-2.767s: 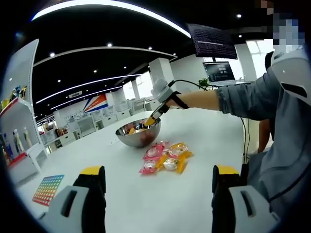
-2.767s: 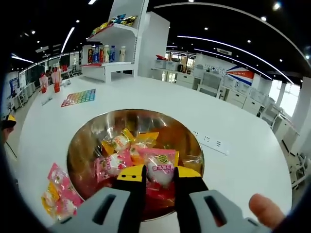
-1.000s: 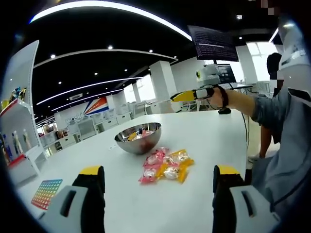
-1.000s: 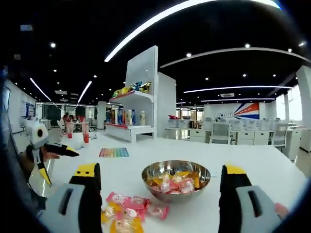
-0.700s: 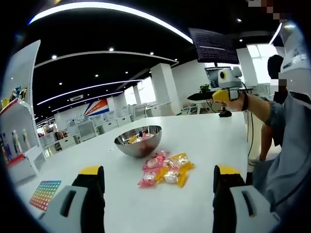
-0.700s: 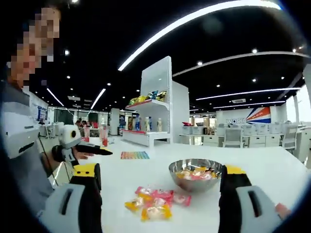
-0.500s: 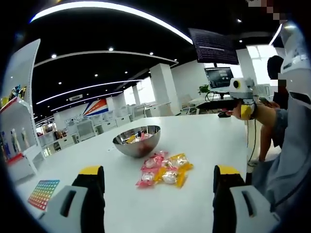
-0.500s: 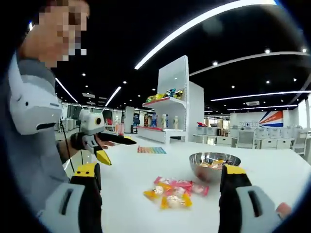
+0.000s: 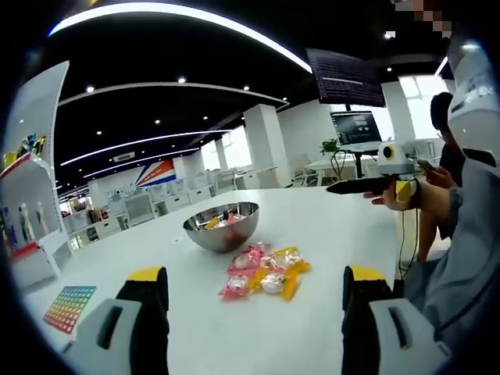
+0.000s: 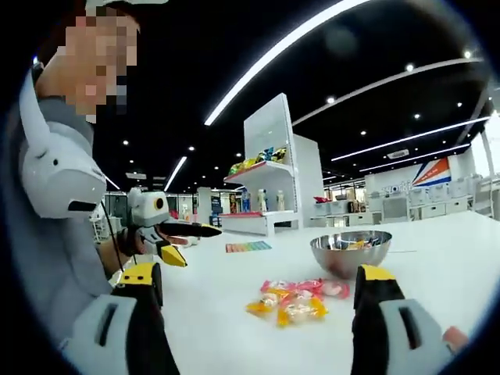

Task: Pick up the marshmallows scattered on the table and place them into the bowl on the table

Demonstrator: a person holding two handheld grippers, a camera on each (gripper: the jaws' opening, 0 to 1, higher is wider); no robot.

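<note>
My left gripper (image 9: 254,293) hangs wide open and empty. The shiny round steel bowl (image 9: 221,226) already holds several sweets, a cluster of pink and yellow wrapped marshmallows (image 9: 266,270) waits just beside it, and my right gripper (image 10: 258,293) gapes empty too.

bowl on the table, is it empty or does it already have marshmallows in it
Not empty. The bowl stands upright with wrapped marshmallows showing above its rim, while a small pile of marshmallows lies on the table beside it.
</note>
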